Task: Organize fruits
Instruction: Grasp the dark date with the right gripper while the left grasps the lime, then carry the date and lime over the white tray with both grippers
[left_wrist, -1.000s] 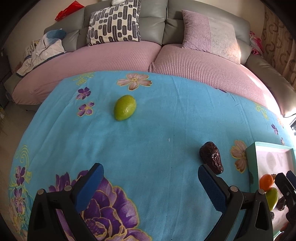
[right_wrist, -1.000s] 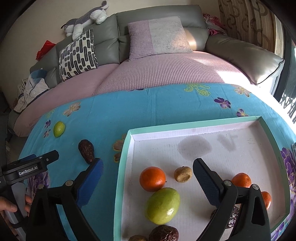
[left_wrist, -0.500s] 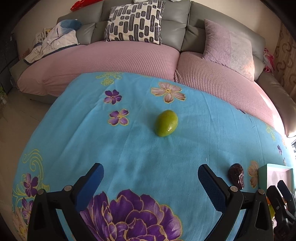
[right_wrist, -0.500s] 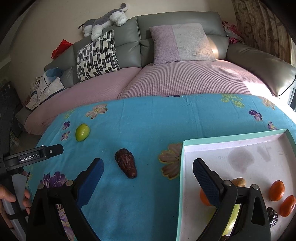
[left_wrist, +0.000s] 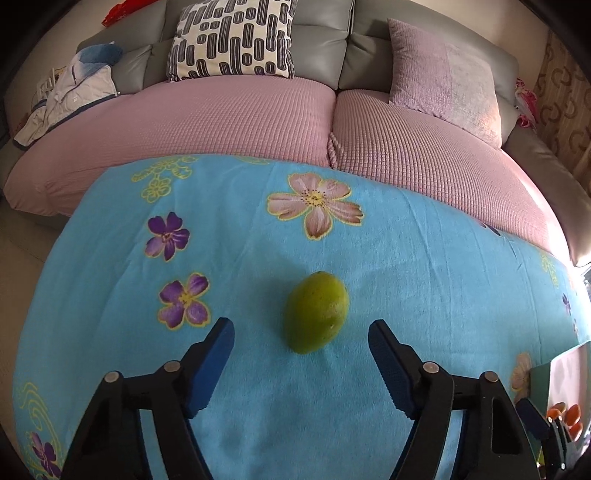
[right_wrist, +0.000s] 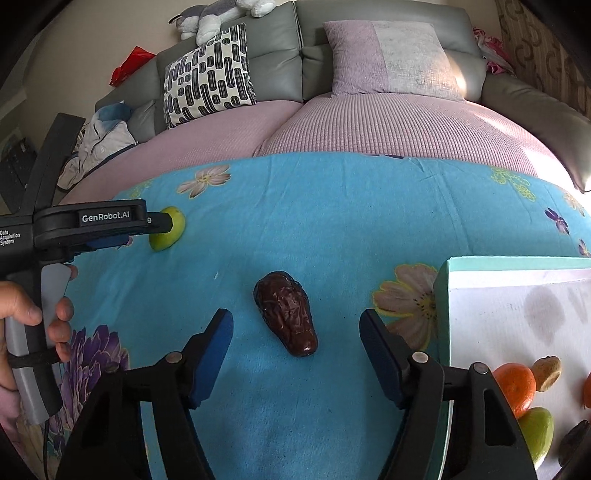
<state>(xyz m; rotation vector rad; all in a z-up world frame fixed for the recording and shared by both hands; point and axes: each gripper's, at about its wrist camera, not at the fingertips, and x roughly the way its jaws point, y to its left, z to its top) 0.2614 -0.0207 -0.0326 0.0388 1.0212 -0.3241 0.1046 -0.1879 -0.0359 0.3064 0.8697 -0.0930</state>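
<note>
Gaping wide, the left hand-held gripper (left_wrist: 301, 341) half hides the green fruit (right_wrist: 170, 229), while the right hand-held gripper (right_wrist: 295, 334), equally parted, frames the dark date (right_wrist: 287, 317); the tray (right_wrist: 480, 264) is cropped.

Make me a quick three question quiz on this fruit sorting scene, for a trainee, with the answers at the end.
1. True or false: the left gripper is already shut on the green fruit.
2. Multiple choice: the dark wrinkled fruit ahead of the right gripper lies A) in the tray, B) on the blue floral cloth, C) on the sofa.
3. Fill in: the oranges lie in the ____.

Key:
1. False. Both its jaws stand apart, with the fruit on the cloth between and just ahead of them, untouched.
2. B, left of the tray.
3. tray
</note>
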